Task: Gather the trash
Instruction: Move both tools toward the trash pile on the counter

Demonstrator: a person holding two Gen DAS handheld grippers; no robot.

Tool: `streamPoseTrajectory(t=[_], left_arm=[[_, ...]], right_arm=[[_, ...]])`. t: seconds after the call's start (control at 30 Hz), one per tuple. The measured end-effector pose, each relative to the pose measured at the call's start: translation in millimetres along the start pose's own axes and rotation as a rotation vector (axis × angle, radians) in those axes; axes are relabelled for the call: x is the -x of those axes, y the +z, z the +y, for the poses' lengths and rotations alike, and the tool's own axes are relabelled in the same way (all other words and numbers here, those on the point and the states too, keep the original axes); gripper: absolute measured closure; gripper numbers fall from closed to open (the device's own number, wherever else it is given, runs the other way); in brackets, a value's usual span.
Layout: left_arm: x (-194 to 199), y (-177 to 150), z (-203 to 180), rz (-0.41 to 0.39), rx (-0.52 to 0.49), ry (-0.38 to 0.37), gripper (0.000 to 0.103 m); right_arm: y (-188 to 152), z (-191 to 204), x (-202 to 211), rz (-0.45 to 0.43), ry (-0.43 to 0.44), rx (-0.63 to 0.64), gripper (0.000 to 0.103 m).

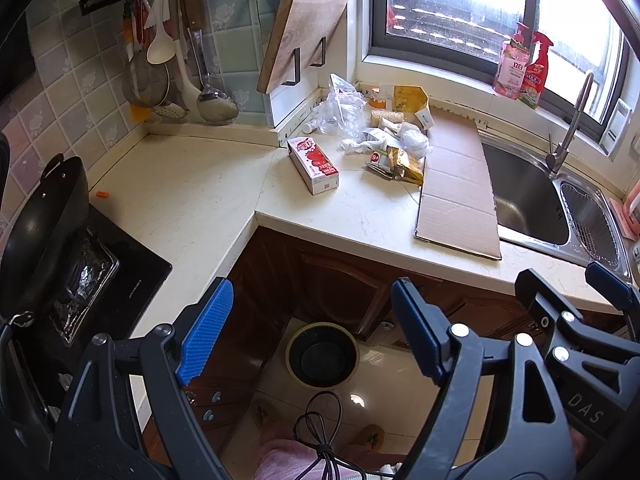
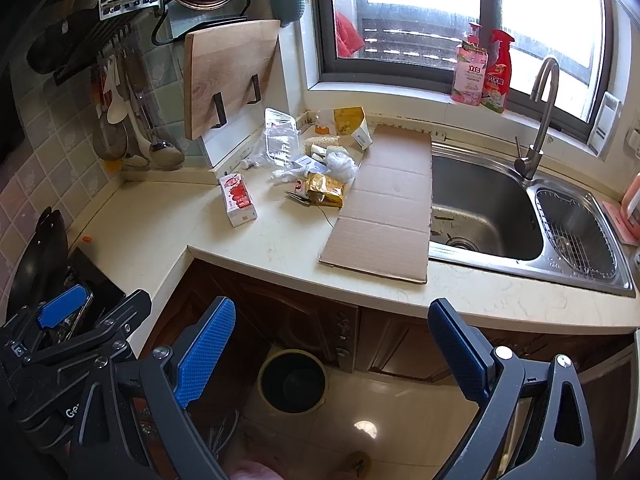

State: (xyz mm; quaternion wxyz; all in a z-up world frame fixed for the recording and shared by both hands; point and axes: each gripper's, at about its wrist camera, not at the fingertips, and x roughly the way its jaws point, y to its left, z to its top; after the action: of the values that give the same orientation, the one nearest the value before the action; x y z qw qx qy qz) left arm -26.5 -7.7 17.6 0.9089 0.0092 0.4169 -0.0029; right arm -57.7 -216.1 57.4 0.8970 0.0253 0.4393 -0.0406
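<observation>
Red-white carton lies nearest on desk, clear of wrapper heap; take first. Left tool, right tool both agape, empty. Bin on floor below.

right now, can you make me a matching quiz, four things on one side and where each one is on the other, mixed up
Things:
1. bin
2. red carton
3. cardboard sheet
4. pink bottle

Places:
a. on the window sill
b. on the floor below the counter
c. flat on the counter right beside the sink
d. on the counter left of the wrapper pile

Pairs: 1-b, 2-d, 3-c, 4-a
</observation>
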Motion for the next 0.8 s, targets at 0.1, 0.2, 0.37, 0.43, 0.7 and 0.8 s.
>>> streamPoseTrajectory(t=[0.1,0.2,0.37,0.43,0.7,0.8], left_arm=[[1.4,-2.1,1.8,-0.008,0.01,-0.002,0.024],[4.3,-4.3,3.7,-0.017,0.029,0.001,0.024],[11.8,-14.2,-0.5,-0.065,0.024,0.062,0.024],[14.3,-17.4,-1.5,-0.07,0.032,0.078,0.024],[19.2,-28.1,-7.5,-0.036,0.066,0.119,0.024],[19.8,-29.4,-11.7,-0.015,0.07,0.13,0.024]], right_arm=[[-0.8,1.5,0.7,-0.003,0.007,0.004,0.004],[-0.6,1.4,2.4,-0.009,0.018,0.013,0.004],[-1.8,-0.8,4.3,-0.02,0.049,0.037,0.004],[-3.8,-2.1,5.1,-0.023,0.063,0.046,0.004],[-6.5,-10.8,1.1,-0.016,0.111,0.074,0.004],[-6.9,-13.6,-1.2,-0.012,0.12,0.083,0.004]])
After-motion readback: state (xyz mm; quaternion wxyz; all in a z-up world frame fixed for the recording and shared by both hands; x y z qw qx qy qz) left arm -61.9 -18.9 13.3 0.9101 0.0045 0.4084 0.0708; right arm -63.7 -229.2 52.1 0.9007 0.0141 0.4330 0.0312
